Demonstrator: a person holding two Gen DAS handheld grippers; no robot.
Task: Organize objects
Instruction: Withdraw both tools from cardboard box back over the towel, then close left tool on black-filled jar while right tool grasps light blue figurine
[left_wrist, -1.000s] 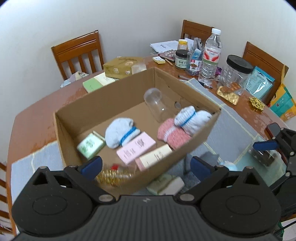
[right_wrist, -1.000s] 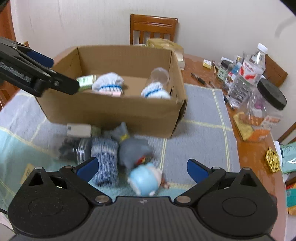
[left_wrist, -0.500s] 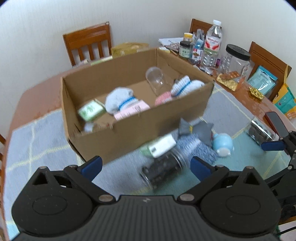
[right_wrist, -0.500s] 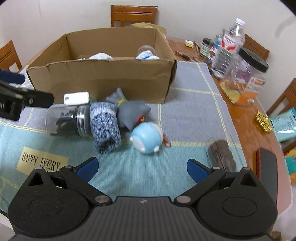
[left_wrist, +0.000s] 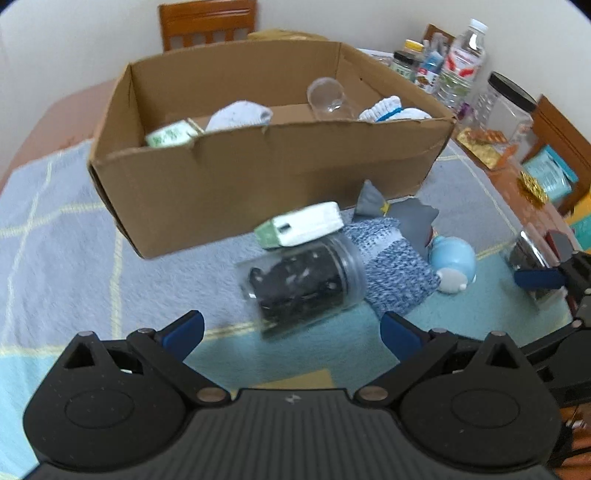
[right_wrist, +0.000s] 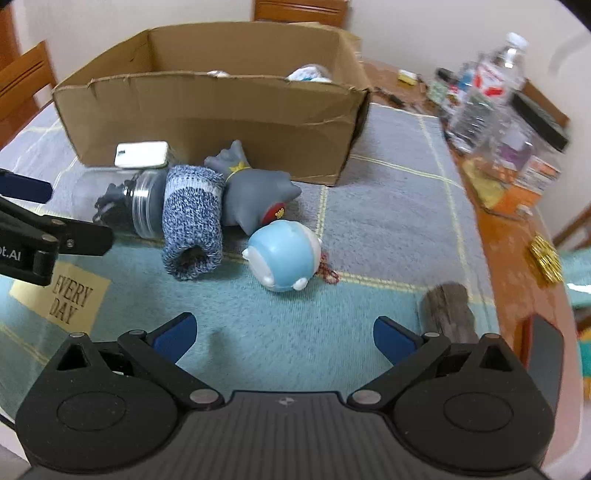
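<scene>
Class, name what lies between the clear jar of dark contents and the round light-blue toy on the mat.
The rolled blue knitted sock lies between the clear jar and the light-blue toy, with the grey figure just behind; the right wrist view shows it best.

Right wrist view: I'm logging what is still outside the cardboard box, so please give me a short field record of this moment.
container: open brown cardboard box on the mat
outside, by box front: clear plastic jar of dark pieces lying on its side; small white rectangular box; rolled blue-and-white knit sock; grey cat figurine; round light-blue toy
outside, near right: dark brown cylinder, blurred
left gripper: open, empty, facing the jar
right gripper: open, empty
</scene>
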